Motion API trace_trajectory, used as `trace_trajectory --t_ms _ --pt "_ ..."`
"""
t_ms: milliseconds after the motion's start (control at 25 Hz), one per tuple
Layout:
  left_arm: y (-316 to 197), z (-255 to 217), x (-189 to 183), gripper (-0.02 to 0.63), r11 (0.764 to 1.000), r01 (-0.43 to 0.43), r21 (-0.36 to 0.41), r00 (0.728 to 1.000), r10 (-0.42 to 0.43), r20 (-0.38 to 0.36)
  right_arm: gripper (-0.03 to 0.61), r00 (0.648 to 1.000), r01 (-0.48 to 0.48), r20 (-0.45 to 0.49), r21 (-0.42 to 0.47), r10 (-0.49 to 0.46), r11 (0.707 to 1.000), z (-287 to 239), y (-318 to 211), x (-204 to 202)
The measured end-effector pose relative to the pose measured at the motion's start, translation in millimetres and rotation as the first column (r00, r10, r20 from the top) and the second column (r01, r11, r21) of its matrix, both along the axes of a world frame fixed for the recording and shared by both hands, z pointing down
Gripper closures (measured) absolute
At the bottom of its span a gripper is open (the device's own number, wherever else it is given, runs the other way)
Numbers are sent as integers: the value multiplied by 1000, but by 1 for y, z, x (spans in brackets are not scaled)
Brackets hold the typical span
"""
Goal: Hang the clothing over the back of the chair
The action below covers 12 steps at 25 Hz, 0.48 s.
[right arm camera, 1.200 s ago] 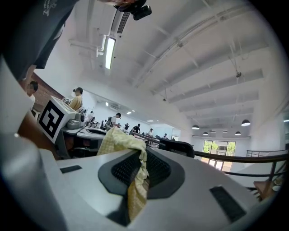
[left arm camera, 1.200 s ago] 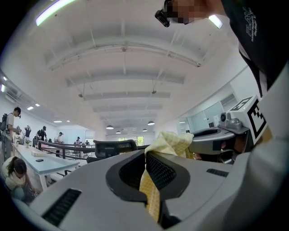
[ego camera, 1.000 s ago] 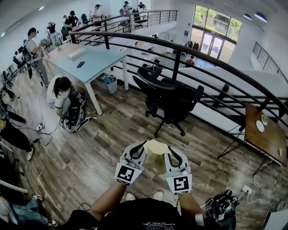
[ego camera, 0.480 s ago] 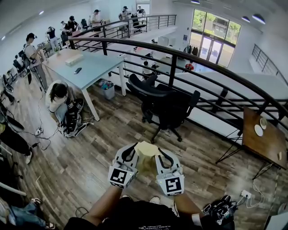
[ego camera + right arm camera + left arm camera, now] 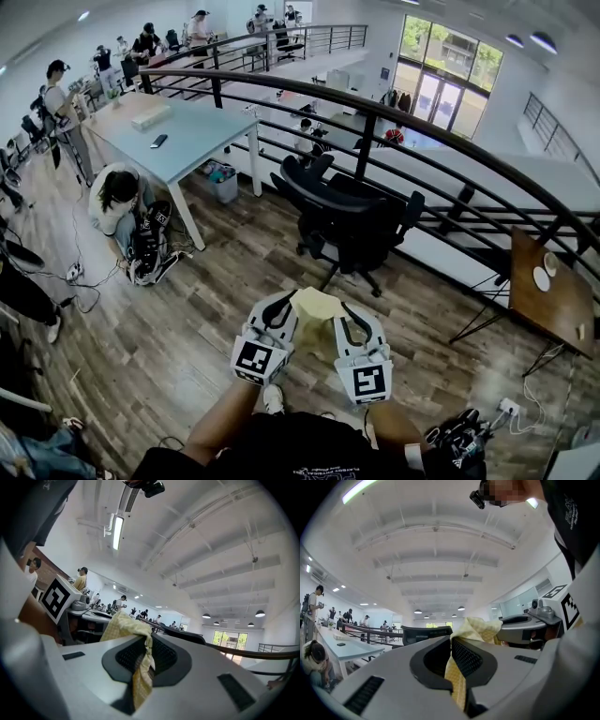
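Over the last second the room has slid a little in the head view, while both claws kept their pose out front, so the person is walking the clothing [image 5: 317, 305] in. The chair [image 5: 361, 225] is still well apart from it across the wood floor [image 5: 187, 319], so nothing is hung yet (carry phase, I'd say). Left claw [image 5: 289, 305]: jaws nearly together, pinching one edge of the yellow cloth. Right claw [image 5: 345, 314]: same, clamped on the other edge. The cloth is bunched in the air between them.

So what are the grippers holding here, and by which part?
The yellow checked clothing: left gripper and right gripper jaws each shut on a bunched fold; which garment part is unclear.
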<state>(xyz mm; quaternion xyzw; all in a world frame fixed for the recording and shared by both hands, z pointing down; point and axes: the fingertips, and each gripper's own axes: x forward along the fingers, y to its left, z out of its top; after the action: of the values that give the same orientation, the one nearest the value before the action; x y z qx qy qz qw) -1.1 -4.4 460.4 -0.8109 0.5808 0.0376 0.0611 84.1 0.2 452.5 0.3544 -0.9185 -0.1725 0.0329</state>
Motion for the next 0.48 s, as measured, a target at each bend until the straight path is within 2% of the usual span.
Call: trace_trajectory --t_ms 280,480 --pt "-34 8 -41 595 999 -43 -24 999 43 -19 540 999 -41 -2 2 41 999 3 -32 -42" --pt "-55 0 -67 595 997 -69 15 997 70 -15 540 997 -74 -4 12 74 997 -2 -51 -68"
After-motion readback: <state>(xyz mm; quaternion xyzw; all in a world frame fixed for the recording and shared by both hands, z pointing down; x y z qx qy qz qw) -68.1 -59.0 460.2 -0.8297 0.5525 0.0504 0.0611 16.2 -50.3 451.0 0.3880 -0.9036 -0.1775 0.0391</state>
